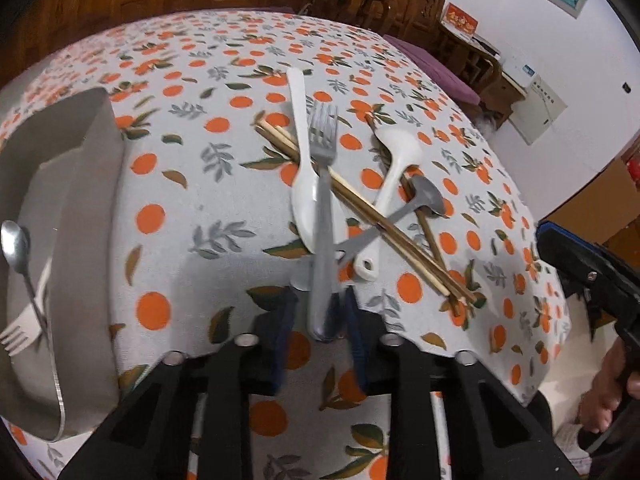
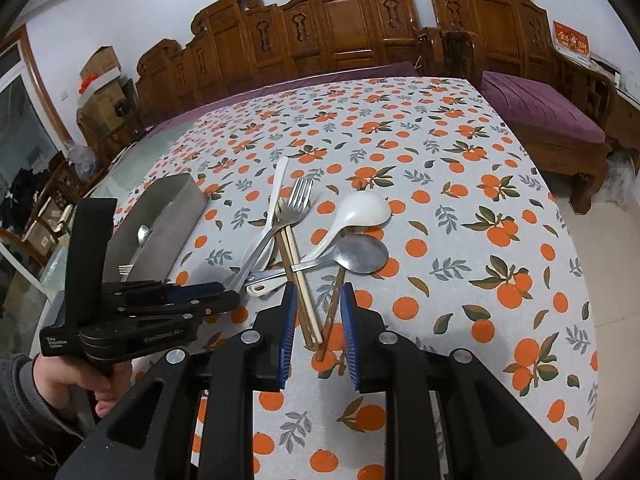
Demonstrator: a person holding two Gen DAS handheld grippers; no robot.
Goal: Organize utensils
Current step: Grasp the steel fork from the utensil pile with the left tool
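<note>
The bench point(image 2: 460, 208) wears a white cloth printed with orange fruits, grey sprigs and olive-green leaves. At its 9 o'clock side stands a plain grey tray point(image 2: 168, 216). Near the middle lie a silver steel fork point(image 2: 294, 204), two white plastic spoons point(image 2: 356, 210), a grey steel spoon point(image 2: 360, 254) and tan chopsticks point(image 2: 294, 276). Each hand-held gripper point(image 2: 318, 320) is black with blue pads point(image 2: 290, 328). Toward 12 o'clock, a brown carved wooden sofa point(image 2: 344, 20) carries purple cushions point(image 2: 540, 108).

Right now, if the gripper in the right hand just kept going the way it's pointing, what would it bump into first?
Most likely the chopsticks: their near ends lie between the right gripper fingers already. Beyond them sits the metal spoon. Depth is hard to judge, so it might meet the tablecloth first.
</note>
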